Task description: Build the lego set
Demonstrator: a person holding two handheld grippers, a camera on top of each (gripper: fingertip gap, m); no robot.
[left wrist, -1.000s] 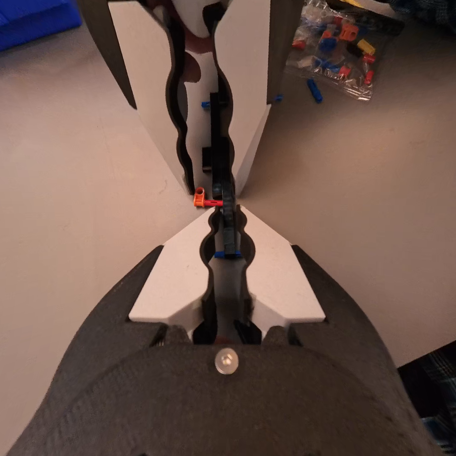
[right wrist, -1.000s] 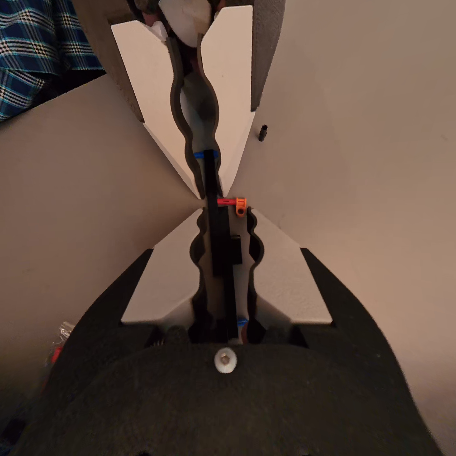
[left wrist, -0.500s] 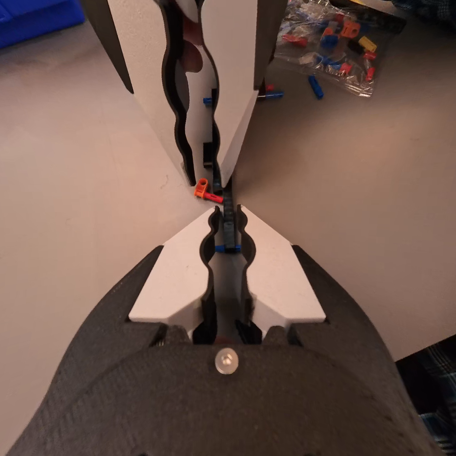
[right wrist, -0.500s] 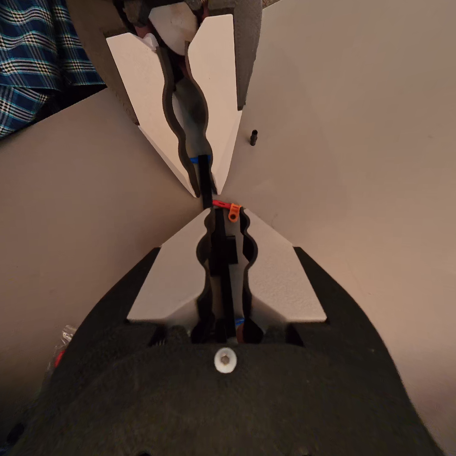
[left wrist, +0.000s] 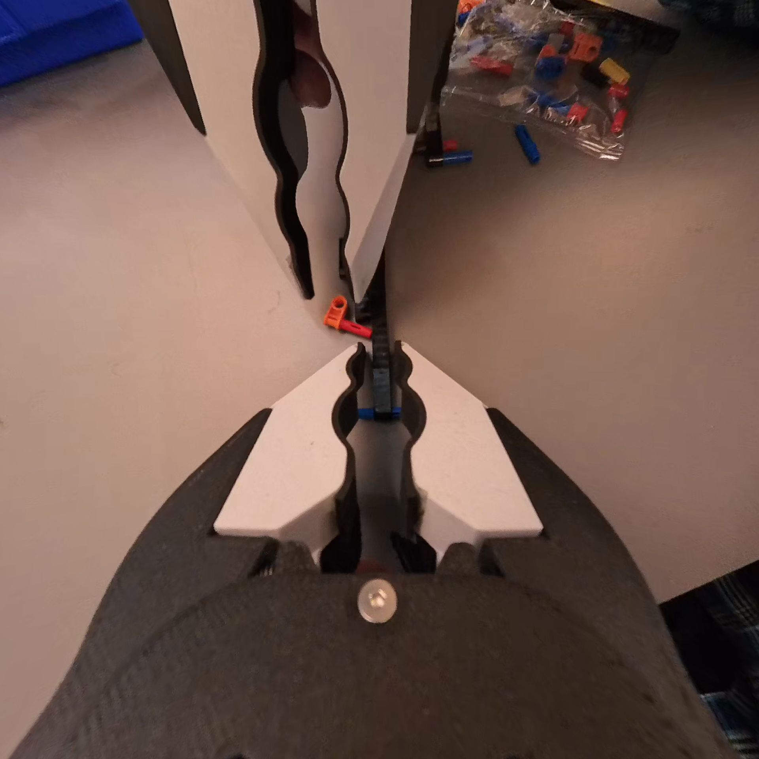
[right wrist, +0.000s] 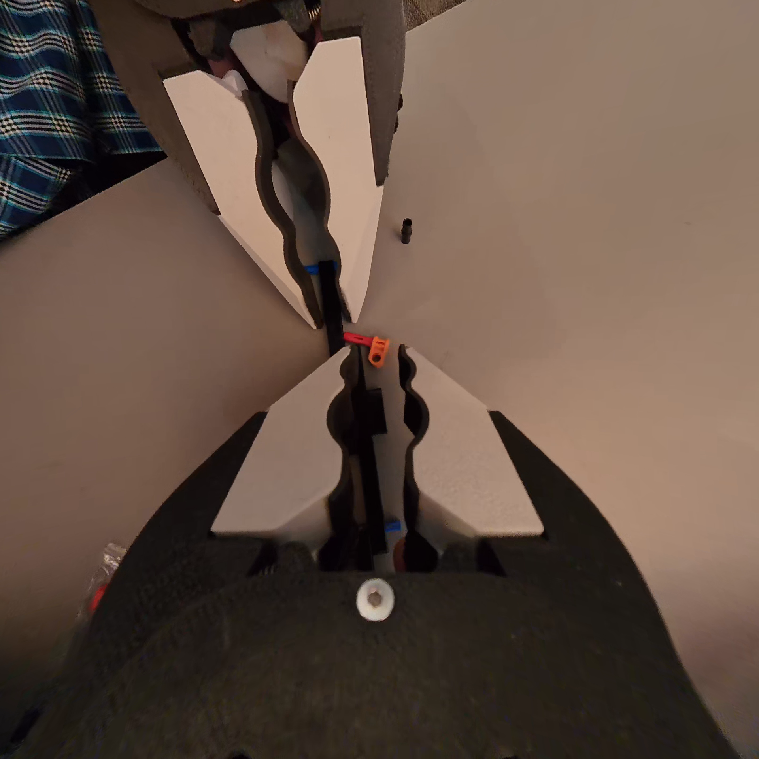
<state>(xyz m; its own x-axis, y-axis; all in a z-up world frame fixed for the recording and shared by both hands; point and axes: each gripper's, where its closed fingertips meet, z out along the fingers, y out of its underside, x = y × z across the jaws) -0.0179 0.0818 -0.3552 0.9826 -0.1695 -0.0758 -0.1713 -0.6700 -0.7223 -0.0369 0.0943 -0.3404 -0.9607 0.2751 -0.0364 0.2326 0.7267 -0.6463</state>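
Note:
The two grippers face each other tip to tip over a beige table (left wrist: 575,328). My left gripper (left wrist: 380,349) is shut on a black lego beam (left wrist: 381,386) with a blue pin (left wrist: 365,412) through it. My right gripper (right wrist: 374,349) has its jaws narrow around a second black beam (right wrist: 367,415), which lies against the left pad. The two beams overlap between the tips. There a red axle (right wrist: 356,337) sticks out sideways with an orange connector (right wrist: 378,351) on its end. The connector also shows in the left wrist view (left wrist: 336,312).
A clear bag of mixed lego pieces (left wrist: 546,78) lies at the far right, with loose blue pins (left wrist: 527,143) beside it. A blue bin (left wrist: 53,37) is far left. A small black pin (right wrist: 406,231) lies on the table. Plaid cloth (right wrist: 53,115) is at the table edge. Only a small space, under 4 cm, lies between the two pairs of fingers.
The right gripper's jaws have narrowed around its beam. The two grippers have swung slightly out of line, so the beams now meet at a small angle and the red axle tilts.

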